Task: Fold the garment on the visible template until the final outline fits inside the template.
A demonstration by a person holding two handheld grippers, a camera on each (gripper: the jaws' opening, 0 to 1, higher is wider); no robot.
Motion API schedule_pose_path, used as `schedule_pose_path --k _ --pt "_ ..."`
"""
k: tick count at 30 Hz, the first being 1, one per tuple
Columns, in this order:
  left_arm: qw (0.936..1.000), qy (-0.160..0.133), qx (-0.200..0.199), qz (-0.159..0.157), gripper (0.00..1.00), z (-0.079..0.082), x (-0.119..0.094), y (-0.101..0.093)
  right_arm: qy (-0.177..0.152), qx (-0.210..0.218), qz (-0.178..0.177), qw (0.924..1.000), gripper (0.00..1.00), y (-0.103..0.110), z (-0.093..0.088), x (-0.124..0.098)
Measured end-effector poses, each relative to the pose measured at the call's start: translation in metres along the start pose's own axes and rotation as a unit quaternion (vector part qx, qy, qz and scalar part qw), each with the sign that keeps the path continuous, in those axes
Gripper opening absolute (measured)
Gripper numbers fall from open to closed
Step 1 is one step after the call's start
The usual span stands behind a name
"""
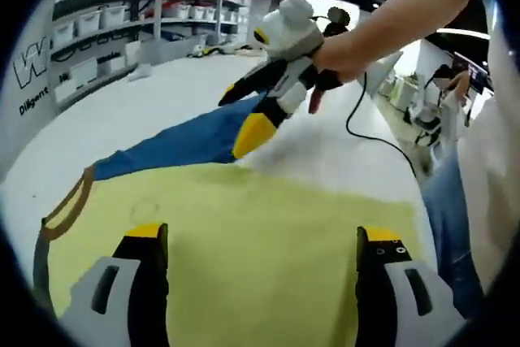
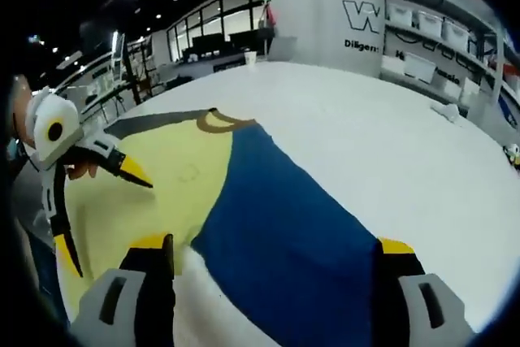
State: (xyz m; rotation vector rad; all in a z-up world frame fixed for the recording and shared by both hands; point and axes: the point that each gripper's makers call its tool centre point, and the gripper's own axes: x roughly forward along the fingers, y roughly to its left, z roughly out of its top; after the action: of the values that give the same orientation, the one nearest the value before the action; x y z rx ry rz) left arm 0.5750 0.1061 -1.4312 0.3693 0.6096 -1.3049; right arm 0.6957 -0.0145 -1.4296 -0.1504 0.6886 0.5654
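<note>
white wall [image 2: 325, 6] lettered "w" and "diligent", yellow-and-blue garment [image 1: 244, 225] on white table [image 2: 390, 144], both hand-held grippers spread wide, grasping nothing

L cam: I look from low over the table [image 1: 341, 152], close above the garment [image 1: 244, 241], toward the shelves [image 1: 106, 22]. R cam: low, close, facing along the table toward shelves at right. Shared: garment, table, shelves; each cam catches the other hand-held gripper [image 1: 272, 99].

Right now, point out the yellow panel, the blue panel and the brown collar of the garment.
yellow panel [image 1: 244, 241], left gripper view, middle of the cloth.
blue panel [image 2: 284, 233], right gripper view, its centre.
brown collar [image 2: 221, 123], right gripper view, curved trim.
</note>
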Motion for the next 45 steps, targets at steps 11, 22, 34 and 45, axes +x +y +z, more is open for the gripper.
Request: schedule_pose_path --k 11,22,34,45 --pt "0.9988 0.025 0.03 -0.028 0.99 -0.028 -0.003 -0.025 0.02 0.059 -0.108 0.9922 1.0 -0.036 -0.034 -0.005" --pt "0.9996 0.014 0.006 -0.025 0.98 -0.023 -0.005 -0.027 0.025 0.04 -0.064 0.9969 1.0 -0.036 -0.029 -0.012" --pt "0.9957 0.013 0.008 -0.091 0.94 -0.013 0.003 -0.064 0.036 0.056 -0.11 0.9917 1.0 -0.076 -0.041 -0.019" --pt "0.9955 0.007 -0.016 -0.093 0.96 -0.019 0.001 -0.062 0.04 0.05 -0.101 0.9928 1.0 -0.079 -0.038 -0.015"
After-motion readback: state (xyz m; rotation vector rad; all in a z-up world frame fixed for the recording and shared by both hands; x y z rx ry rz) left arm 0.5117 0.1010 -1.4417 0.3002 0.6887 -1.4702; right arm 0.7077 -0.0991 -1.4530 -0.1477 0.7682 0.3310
